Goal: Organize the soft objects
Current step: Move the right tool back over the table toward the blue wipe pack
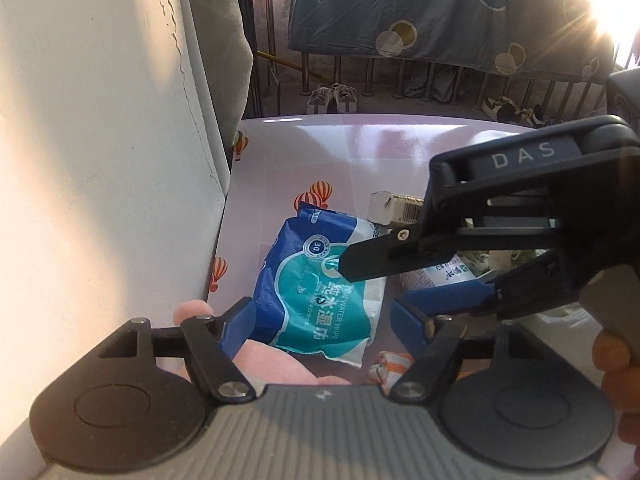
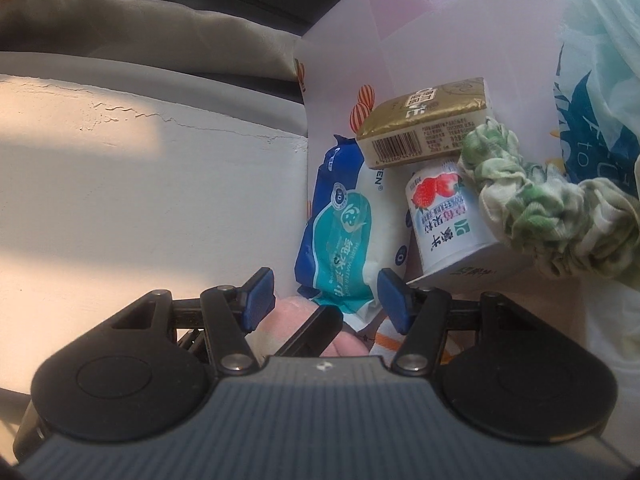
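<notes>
A blue and teal wet wipe pack (image 1: 320, 280) lies flat on the white balloon-print table (image 1: 320, 152), close to the wall. My left gripper (image 1: 324, 324) is open, its blue pads standing on either side of the pack's near end without pressing it. A pink soft thing (image 1: 272, 364) lies under that gripper. From the right, my right gripper (image 1: 372, 286) reaches in over the pack, open. In the right wrist view the right gripper (image 2: 326, 300) frames the near end of the wipe pack (image 2: 340, 232), pads apart. A green and white scrunchie (image 2: 540, 208) lies to the right.
A strawberry yogurt cup (image 2: 448, 220) lies on its side beside the pack, a gold carton (image 2: 428, 124) behind it. A white cloth with orange stripes (image 1: 392, 364) lies near the pads. A plastic bag (image 2: 592, 80) fills the far right. A cracked white wall (image 1: 100, 160) bounds the left.
</notes>
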Available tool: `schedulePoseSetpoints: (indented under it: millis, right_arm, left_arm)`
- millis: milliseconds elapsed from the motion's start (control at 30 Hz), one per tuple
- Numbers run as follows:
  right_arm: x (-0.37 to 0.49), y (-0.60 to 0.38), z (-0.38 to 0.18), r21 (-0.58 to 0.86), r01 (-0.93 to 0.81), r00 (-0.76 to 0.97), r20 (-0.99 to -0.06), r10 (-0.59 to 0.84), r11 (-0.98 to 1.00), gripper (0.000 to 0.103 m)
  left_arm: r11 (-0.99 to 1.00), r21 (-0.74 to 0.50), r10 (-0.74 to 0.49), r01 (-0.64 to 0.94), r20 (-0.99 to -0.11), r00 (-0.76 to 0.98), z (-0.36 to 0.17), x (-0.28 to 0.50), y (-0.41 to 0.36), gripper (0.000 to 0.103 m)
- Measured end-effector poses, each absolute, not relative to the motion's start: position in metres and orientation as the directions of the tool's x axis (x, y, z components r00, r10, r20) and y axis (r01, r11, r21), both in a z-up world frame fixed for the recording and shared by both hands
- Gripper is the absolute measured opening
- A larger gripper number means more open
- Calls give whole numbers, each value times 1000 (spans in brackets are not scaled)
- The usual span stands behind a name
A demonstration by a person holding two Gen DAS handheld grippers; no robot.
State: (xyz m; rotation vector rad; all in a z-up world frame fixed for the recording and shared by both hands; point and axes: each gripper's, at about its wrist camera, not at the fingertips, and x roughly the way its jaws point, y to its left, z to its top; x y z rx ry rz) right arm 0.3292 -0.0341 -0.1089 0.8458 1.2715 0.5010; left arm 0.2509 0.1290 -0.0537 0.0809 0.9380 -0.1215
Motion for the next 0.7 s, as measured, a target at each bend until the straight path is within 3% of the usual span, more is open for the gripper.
schedulePoseSetpoints:
  millis: [167,267,700]
  right_arm:
    - [345,-35,-103,766,131,244,-640,729,629,59]
    - [354,-38,-102,759,148,245,-650,720,635,65]
    - [349,-53,-93,790,124,251,-610,751,600,66]
  left_arm:
    - [994,24,-38,104,-832,554,-63,273,130,95]
    - [993,70,6,96,-836,549,-67,276,124,95]
    - [963,268,191,43,-781,594,-58,247,95,95]
